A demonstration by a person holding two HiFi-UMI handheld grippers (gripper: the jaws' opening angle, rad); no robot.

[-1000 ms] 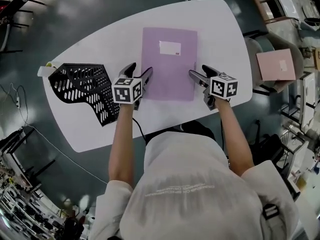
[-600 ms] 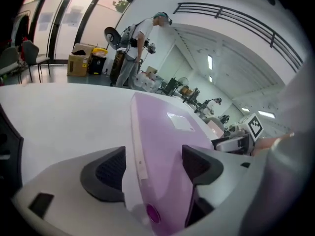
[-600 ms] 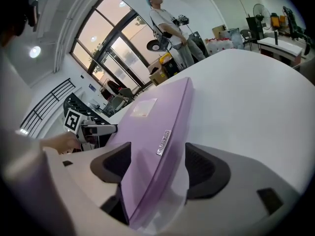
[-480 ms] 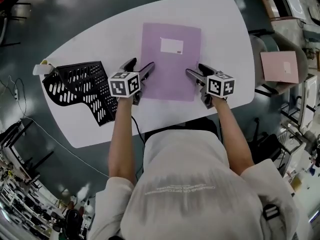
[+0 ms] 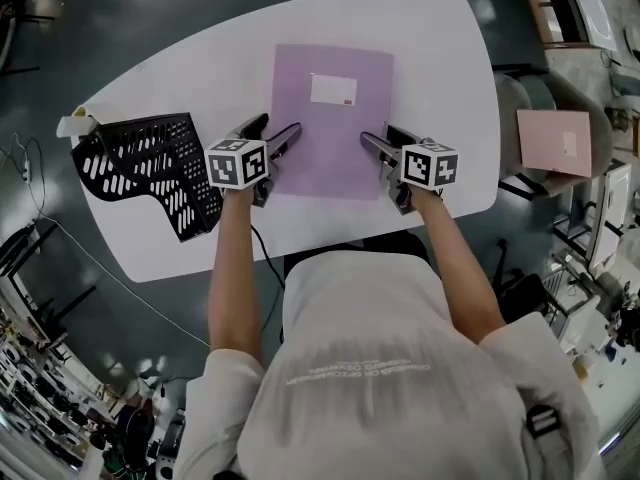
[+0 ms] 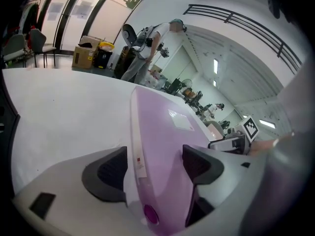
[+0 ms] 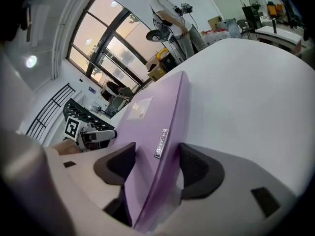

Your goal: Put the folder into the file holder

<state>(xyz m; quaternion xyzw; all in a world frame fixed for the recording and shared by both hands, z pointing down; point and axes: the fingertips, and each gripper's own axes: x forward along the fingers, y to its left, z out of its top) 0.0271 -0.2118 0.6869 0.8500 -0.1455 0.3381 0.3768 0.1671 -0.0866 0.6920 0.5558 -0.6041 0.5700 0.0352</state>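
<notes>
White oval tabletop (image 5: 440, 88) over dark floor. Lying flat at its centre: thin purple plastic folder (image 5: 330, 138) with white label, not yet lifted. Black perforated plastic file holder (image 5: 150, 168) at table's left end, apart from folder. Left gripper (image 5: 276, 126) straddling folder's left edge, jaws spread, pads clear of it, nothing grasped. Right gripper (image 5: 378, 134) straddling folder's right edge, jaws closing, pads not yet pressing on folder.

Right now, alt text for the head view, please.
A purple folder lies on a white table, its side edges between the left gripper's open jaws and the right gripper's closing ones. A black file holder sits at left.
</notes>
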